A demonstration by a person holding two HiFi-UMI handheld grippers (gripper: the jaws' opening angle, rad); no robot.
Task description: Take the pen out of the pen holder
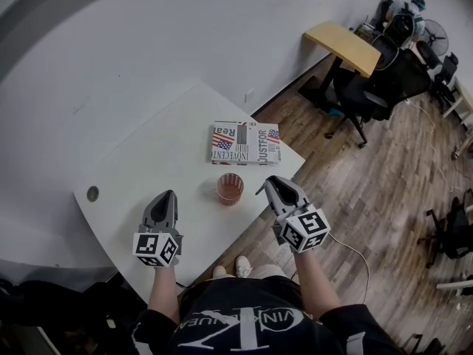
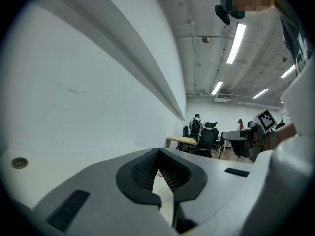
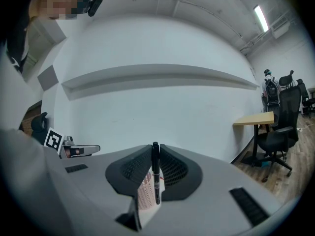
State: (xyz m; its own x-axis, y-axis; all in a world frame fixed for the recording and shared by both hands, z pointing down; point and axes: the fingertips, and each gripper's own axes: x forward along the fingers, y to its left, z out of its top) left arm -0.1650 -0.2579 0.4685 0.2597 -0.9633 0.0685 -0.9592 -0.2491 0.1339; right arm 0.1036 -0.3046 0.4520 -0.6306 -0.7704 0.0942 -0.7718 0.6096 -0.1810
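Note:
A reddish mesh pen holder stands on the white table, near its front edge. My right gripper hovers just right of the holder, shut on a black pen. The pen stands upright between the pads, clear of the holder, and the holder shows through the gap behind it. In the head view the pen is a thin dark sliver at the jaw tips. My left gripper hovers over the table left of the holder. Its tips meet, with nothing between them.
A printed box or book lies flat behind the holder. A round grommet sits at the table's left. The white wall runs close behind. To the right are wooden floor, a yellow desk and office chairs.

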